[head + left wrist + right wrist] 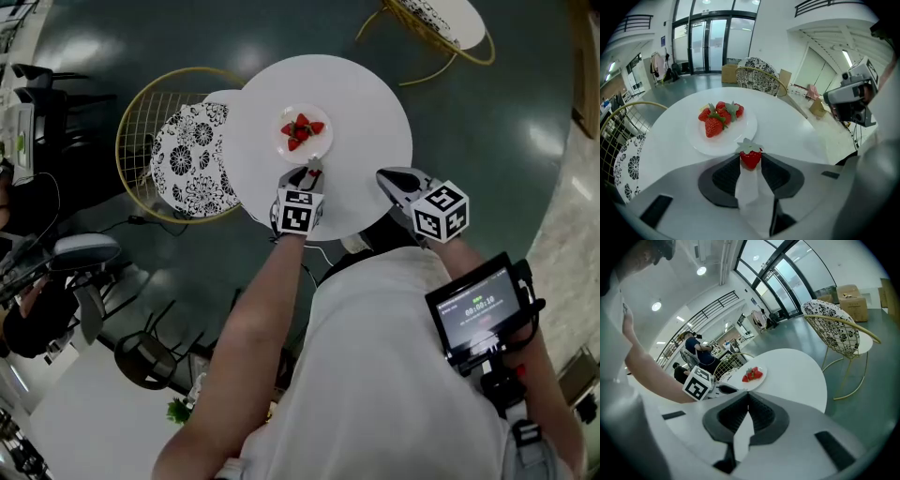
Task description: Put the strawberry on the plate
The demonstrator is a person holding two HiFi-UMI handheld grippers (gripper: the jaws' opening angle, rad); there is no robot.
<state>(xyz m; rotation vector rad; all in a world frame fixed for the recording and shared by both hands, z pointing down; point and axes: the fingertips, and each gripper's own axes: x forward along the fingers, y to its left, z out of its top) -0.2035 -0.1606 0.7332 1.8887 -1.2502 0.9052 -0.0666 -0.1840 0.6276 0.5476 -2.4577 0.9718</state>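
Observation:
One red strawberry (751, 158) with a green leaf cap stands between the tips of my left gripper (751, 162), just at the near rim of the white plate (696, 143). The jaws stand apart beside it and I see no squeeze on the fruit. Several strawberries (719, 117) lie in a heap on the plate. In the head view the left gripper (313, 170) reaches to the near edge of the plate (321, 147) on the round white table (370, 103). My right gripper (386, 177) hovers over the table's near right edge, shut and empty (747, 397).
A gold wire chair with a black-and-white patterned cushion (187, 155) stands against the table's left side. A second such chair (441, 23) stands at the far right. A small screen (478, 309) is strapped by the right arm. People (696, 350) sit in the background.

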